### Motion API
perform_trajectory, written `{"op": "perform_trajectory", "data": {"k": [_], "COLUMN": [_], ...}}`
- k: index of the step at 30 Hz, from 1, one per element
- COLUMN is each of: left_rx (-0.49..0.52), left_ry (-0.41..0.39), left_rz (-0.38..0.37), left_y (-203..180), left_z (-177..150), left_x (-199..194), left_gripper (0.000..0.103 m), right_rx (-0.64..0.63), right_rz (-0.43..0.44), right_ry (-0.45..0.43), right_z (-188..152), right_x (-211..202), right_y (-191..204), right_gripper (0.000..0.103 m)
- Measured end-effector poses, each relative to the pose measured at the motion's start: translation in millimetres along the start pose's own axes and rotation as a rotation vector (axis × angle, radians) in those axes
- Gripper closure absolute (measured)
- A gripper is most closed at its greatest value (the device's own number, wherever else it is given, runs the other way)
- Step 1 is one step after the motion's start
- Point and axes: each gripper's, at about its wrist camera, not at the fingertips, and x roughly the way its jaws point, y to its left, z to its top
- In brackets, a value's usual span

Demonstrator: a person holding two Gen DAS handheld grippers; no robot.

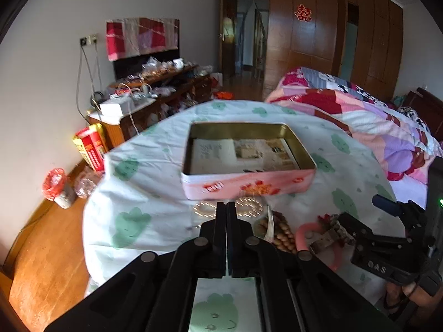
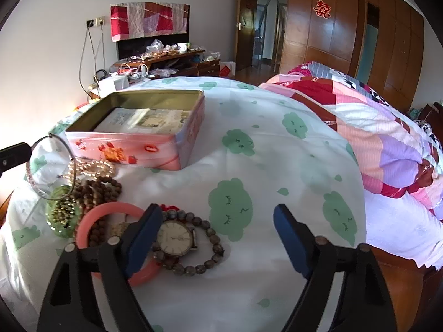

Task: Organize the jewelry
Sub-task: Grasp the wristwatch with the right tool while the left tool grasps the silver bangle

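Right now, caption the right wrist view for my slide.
Open right gripper hovers over a wristwatch ringed by a grey bead bracelet, beside a pink bangle, near an open tin.

- One open pink tin (image 2: 138, 149)
- One pink bangle (image 2: 110, 238)
- One thin metal hoop (image 2: 51, 167)
- One wristwatch (image 2: 174, 238)
- Two grippers: left gripper (image 1: 225, 210), right gripper (image 2: 218, 221)

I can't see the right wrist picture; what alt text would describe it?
An open hand-held gripper hovers over a wristwatch ringed by a dark bead bracelet on a white sheet. A pink bangle and brown beads lie left, before an open pink tin.
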Motion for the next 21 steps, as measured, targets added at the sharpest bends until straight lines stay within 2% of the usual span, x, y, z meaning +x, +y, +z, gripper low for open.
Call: {"op": "perform_trajectory", "data": {"k": [3,5,8,10,11,13,14,15,18,20,21], "left_rx": [0.001,0.003,-0.032,-0.030,-0.039,-0.083,-0.105,-0.118,-0.108,-0.100,-0.098], "left_ry": [-0.001,0.035,0.070,0.106,0.124,0.168,0.180,0.183,0.159,0.160,0.167], "left_rz": [0.009,-0.002,-0.002,0.037,0.051,0.031,0.030,0.038,0.035,-0.012,-0.010], "left_y": [6.1,8.0,13.2,14.7,16.8,24.1,26.6,27.8,24.5,20.4,18.7], "left_z": [0.5,-3.8,-10.0,-13.0,-13.9,-19.0,-21.2,-23.1,-24.1,-23.7,-24.7], "left_x": [-0.1,6.4,15.2,24.6,29.5,40.9,44.9,47.2,48.6,50.8,53.4], "left_gripper": [0.103,0.103,0.103,0.103,0.099,0.080,0.055,0.037,0.033,0.033,0.033], "right_rx": [-0.041,-0.058,-0.082,-0.101,-0.109,-0.127,-0.135,-0.141,-0.134,-0.135,-0.138], "right_rz": [0.036,0.064,0.134,0.156,0.172,0.195,0.190,0.184,0.192,0.200,0.203], "right_ry": [-0.021,-0.015,-0.001,-0.008,-0.011,-0.008,-0.006,0.006,0.035,0.047,0.046], "right_z": [0.8,-0.8,-2.8,-4.3,-4.7,-6.1,-6.9,-7.7,-9.7,-10.9,-11.4], "right_x": [-6.9,-7.3,-6.7,-9.0,-10.3,-10.6,-9.6,-6.9,0.0,1.9,1.8], "right_y": [11.1,16.7,23.6,29.2,31.7,37.0,38.7,40.2,40.4,41.0,42.0], "right_gripper": [0.024,0.030,0.030,0.030,0.030,0.030,0.030,0.030,0.037,0.046,0.047]}}
